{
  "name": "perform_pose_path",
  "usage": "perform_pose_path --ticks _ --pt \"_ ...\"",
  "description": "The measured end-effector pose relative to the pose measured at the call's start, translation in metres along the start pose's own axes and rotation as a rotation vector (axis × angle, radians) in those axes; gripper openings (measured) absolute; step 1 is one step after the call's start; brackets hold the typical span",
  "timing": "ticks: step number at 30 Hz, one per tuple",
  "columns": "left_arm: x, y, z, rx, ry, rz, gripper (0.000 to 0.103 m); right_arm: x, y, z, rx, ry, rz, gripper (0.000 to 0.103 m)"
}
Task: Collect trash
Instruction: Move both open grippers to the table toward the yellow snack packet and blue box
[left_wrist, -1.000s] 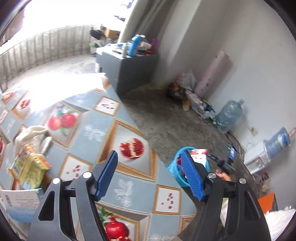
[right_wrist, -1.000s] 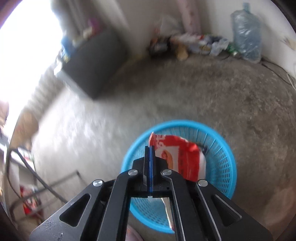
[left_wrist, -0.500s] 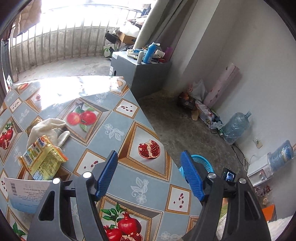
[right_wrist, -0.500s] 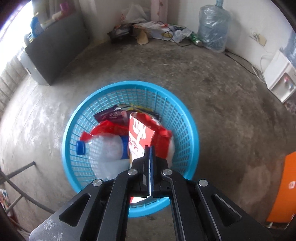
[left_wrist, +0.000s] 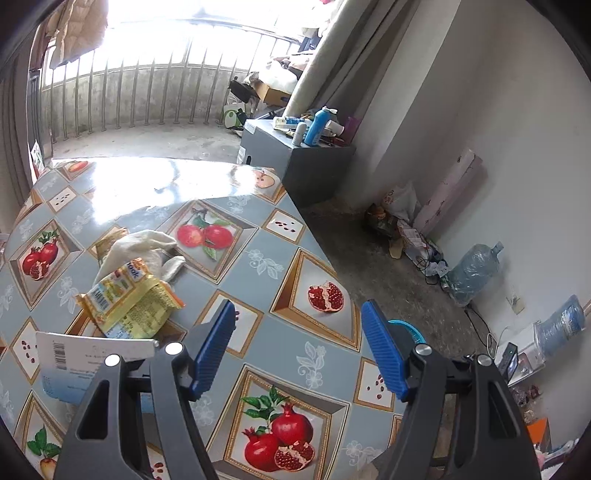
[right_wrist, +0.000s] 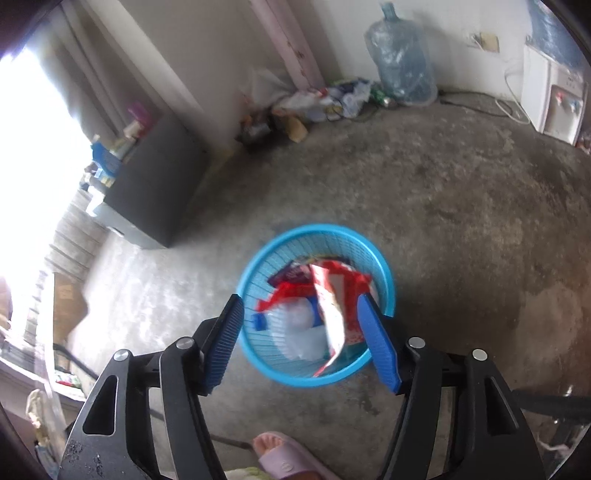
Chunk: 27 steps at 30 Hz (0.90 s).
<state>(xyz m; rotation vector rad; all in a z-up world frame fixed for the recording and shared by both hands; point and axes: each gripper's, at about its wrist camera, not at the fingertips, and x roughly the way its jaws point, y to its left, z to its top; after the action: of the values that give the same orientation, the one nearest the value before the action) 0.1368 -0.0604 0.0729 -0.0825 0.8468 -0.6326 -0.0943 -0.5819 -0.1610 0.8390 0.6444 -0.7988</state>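
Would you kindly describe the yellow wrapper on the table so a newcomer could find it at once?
Start at the fruit-patterned table and look towards its left side. The yellow wrapper lies there, overlapping a cream cloth and next to a white barcoded card. It alone is bright yellow, crinkled, with orange edges.

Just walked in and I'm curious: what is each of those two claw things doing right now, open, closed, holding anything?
Left gripper: open, empty, over the table.
Right gripper: jaws opening, nothing pressed between them; the red wrapper is over the blue basket.
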Motion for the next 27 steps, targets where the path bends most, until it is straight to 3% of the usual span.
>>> perform_pose_path --ticks 5,10,22,27 --pt "-0.026 0.025 -0.023 -0.015 -0.026 0.031 0.069 -0.056 0.052 -0.005 -0.137 -0.045 0.086 0.062" --pt "-0.053 0.054 -0.043 -0.043 -0.058 0.07 0.069 -0.093 0.116 -0.016 -0.292 -0.054 0.23 0.062" --pt "-0.1 0.107 -0.08 -0.106 -0.105 0.095 0.069 -0.114 0.26 -0.095 -0.594 0.109 0.494 0.062" --pt "-0.103 0.121 -0.091 -0.134 -0.094 0.078 0.066 -0.111 0.294 -0.123 -0.665 0.19 0.574 0.053"
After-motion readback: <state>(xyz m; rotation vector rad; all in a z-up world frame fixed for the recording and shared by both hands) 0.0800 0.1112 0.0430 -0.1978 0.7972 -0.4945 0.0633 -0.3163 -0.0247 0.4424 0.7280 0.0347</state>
